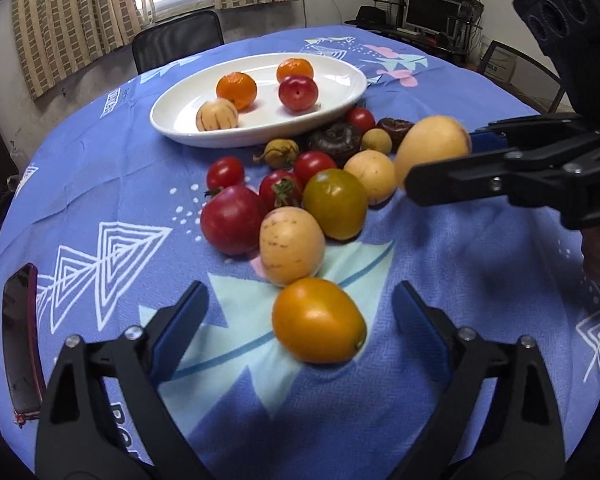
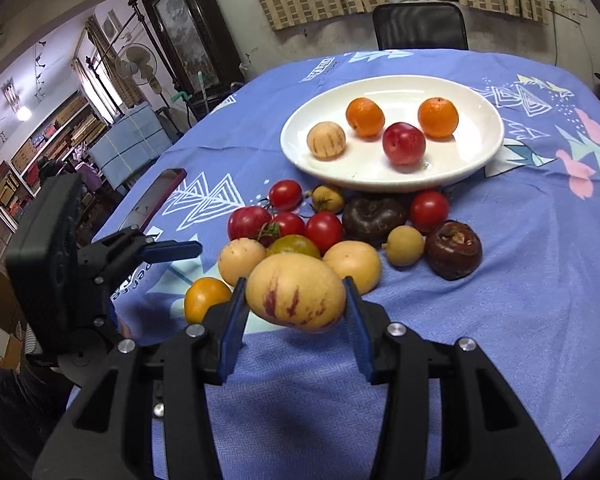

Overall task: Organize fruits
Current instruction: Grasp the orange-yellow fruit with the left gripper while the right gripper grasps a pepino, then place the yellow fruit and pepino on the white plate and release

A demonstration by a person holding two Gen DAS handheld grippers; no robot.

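A round table under a blue patterned tablecloth (image 2: 500,320) fills most of both views. In the upper middle of the right wrist view sits an oval white ceramic plate (image 2: 476,152) holding two oranges (image 2: 365,117), a red plum (image 2: 403,143) and a small pale striped melon (image 2: 326,139); the left wrist view shows the same plate (image 1: 172,120) in its upper centre.

Below the plate, at mid-frame, a loose heap of fruit rests on the cloth: a large red tomato (image 1: 232,219), a green-brown tomato (image 1: 335,203), a pale speckled pepino (image 1: 291,245), several cherry tomatoes (image 1: 225,172), two dark brown water chestnuts (image 2: 453,249) and a small tan longan (image 2: 404,245).

The right gripper (image 2: 296,300), at the lower centre of its own view, has its blue-padded jaws pinching a yellow pepino melon with purple streaks (image 2: 296,298), one pad on each side of the fruit, which is lifted clear of the cloth. In the left wrist view that melon (image 1: 432,148) appears at the right edge, beside the heap.

The left gripper (image 1: 300,320) has its jaws spread wide at the bottom of its view. An orange-yellow oval tomato (image 1: 318,320) lies on the cloth between the two blue pads, touching neither.

A dark phone with a red edge (image 1: 20,340) lies at the lower left of the left wrist view.
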